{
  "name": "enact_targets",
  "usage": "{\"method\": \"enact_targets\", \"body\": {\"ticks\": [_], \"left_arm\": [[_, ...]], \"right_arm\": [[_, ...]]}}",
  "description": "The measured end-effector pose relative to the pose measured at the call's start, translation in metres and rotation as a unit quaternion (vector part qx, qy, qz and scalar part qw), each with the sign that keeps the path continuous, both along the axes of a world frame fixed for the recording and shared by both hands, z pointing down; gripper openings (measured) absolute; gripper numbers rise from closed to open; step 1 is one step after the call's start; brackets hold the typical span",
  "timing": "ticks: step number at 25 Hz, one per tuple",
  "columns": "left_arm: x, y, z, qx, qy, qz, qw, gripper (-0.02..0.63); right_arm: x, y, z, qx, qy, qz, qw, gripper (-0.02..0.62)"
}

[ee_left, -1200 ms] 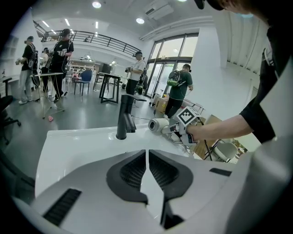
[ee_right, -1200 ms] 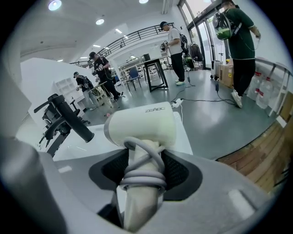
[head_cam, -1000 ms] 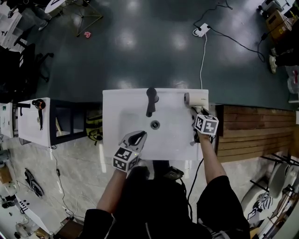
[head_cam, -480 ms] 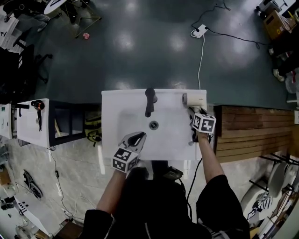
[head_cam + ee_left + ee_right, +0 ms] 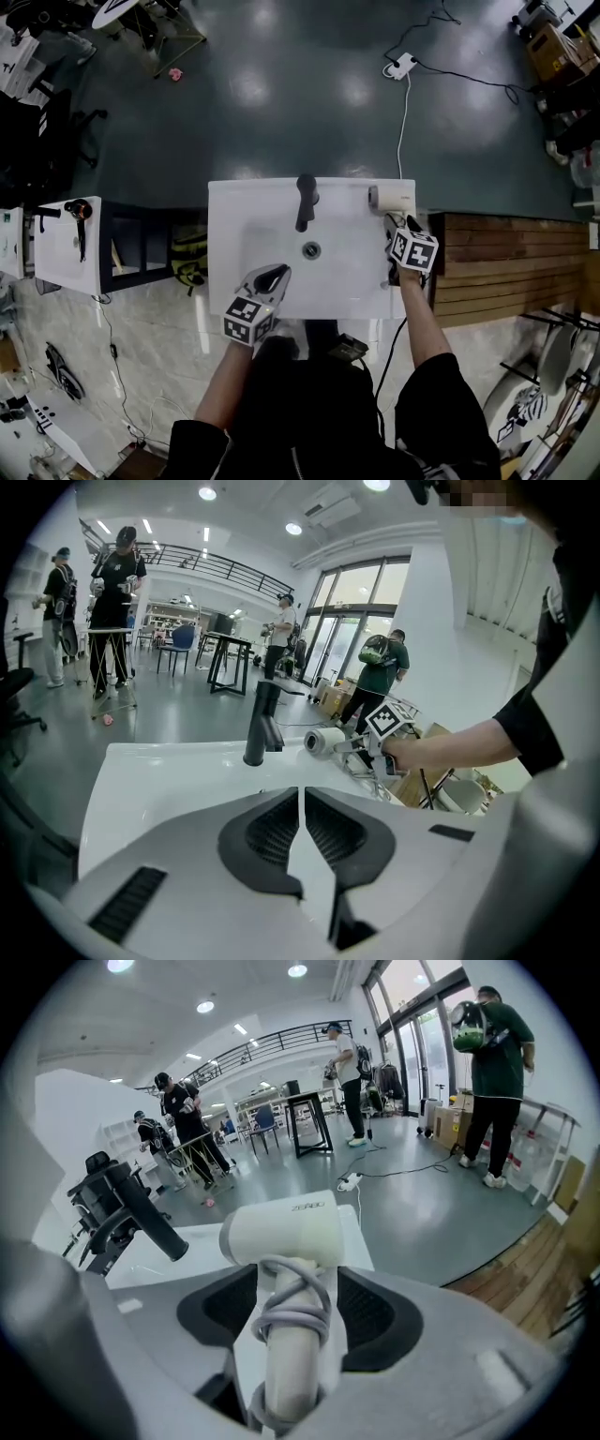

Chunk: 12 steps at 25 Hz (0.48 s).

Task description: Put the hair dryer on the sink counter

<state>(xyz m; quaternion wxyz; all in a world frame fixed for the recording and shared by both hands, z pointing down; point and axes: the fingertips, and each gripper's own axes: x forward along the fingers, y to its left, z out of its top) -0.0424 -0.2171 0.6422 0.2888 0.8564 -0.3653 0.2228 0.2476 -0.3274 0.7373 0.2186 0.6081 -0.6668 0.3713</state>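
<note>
A white hair dryer (image 5: 394, 197) lies on the far right corner of the white sink counter (image 5: 234, 202), its cord wound round the handle (image 5: 291, 1335). My right gripper (image 5: 394, 228) is at that handle. Its jaws are opening, and the handle lies between them (image 5: 291, 1288) with a gap on each side. In the left gripper view the dryer (image 5: 328, 741) shows beside the black faucet (image 5: 261, 726). My left gripper (image 5: 275, 275) hovers over the counter's near edge, shut, with nothing in it (image 5: 302, 794).
The black faucet (image 5: 305, 200) stands at the back of the basin, with the drain (image 5: 311, 249) in front of it. A wooden bench (image 5: 506, 267) adjoins the counter on the right, a black shelf (image 5: 141, 246) on the left. Several people stand in the background.
The right gripper has stayed at the dryer's handle with barely a shift. The dryer rests at the same corner. The left gripper has not moved.
</note>
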Motion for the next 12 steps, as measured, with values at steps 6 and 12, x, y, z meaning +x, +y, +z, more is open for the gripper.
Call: {"method": "enact_targets", "body": {"ticks": [6, 12], "left_arm": [[-0.007, -0.001, -0.007, 0.010, 0.007, -0.004, 0.9999, 0.028], [-0.013, -0.007, -0.017, 0.027, 0.015, -0.006, 0.9995, 0.028]], "right_arm": [[-0.001, 0.002, -0.026, 0.038, 0.002, 0.008, 0.999, 0.242], [-0.008, 0.011, -0.061, 0.091, 0.011, 0.010, 0.996, 0.128]]}}
